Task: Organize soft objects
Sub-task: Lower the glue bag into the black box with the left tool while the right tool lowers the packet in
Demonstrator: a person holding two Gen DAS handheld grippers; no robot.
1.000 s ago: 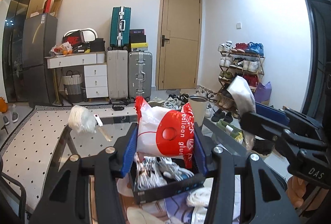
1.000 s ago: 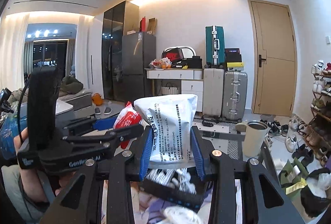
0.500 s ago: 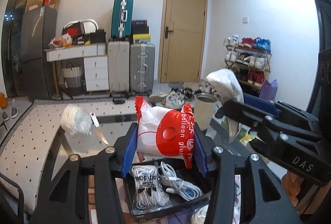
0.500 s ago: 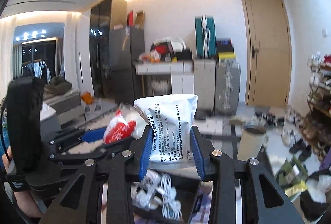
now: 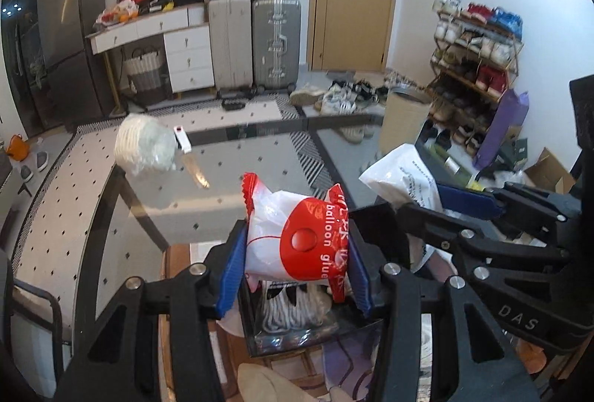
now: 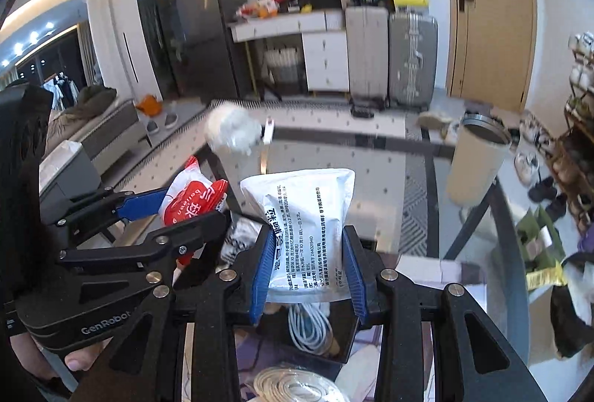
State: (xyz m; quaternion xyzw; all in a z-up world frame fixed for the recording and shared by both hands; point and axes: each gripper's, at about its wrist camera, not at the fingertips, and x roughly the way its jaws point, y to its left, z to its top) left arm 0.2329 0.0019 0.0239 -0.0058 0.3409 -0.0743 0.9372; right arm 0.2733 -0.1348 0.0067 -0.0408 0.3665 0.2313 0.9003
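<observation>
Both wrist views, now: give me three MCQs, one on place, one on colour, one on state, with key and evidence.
1. Where is the dark tray of white cables?
A. on the shoe rack
B. just below the two held packets
C. on the white drawers

2. What colour is the "balloon glue" packet?
A. red and white
B. green
C. purple

3. What is the state of the right hand-held gripper?
A. open, nothing between its pads
B. lying on the floor
C. shut on a white printed pouch

Key: 1 B, the tray shows under the packet in the left wrist view and under the pouch in the right. 2 A, the balloon glue packet in the left hand-held gripper is red and white. 3 C, the right hand-held gripper has its blue pads pressed on the white printed pouch.
</observation>
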